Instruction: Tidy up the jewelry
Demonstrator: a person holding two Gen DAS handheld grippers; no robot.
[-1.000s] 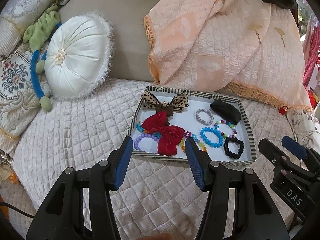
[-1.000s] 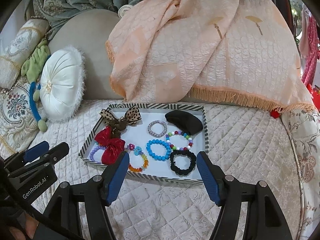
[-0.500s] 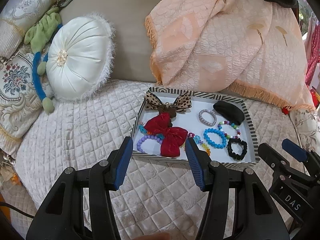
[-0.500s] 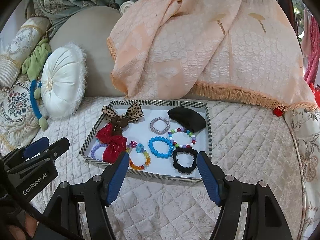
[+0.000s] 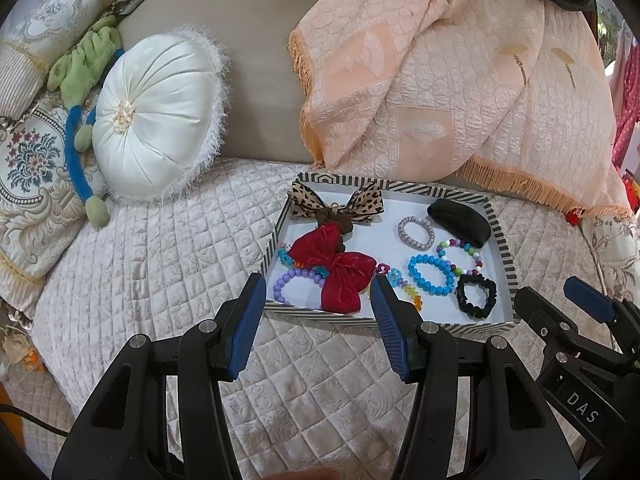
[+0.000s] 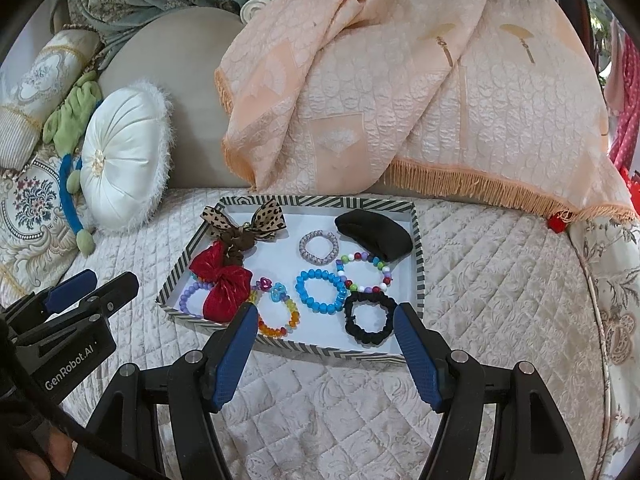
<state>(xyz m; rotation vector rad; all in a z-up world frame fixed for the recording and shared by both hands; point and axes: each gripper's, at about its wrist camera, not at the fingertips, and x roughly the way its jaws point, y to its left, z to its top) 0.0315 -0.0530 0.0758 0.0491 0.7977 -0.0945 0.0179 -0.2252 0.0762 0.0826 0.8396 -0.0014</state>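
Nearer now: striped tray point(image 6: 418, 256), bright bracelets point(image 6: 320, 292)

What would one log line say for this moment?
left gripper: open, empty | right gripper: open, empty | tray: on bed, holds bracelets, bows

Two pieces of lettering can be read, both in white on small black plates fixed to the tools. In the left wrist view, the right gripper point(image 5: 576, 300) at the lower right edge carries the letters "DAS". In the right wrist view, the left gripper point(image 6: 94, 284) at the lower left carries "GenRobot.AI" along its side.
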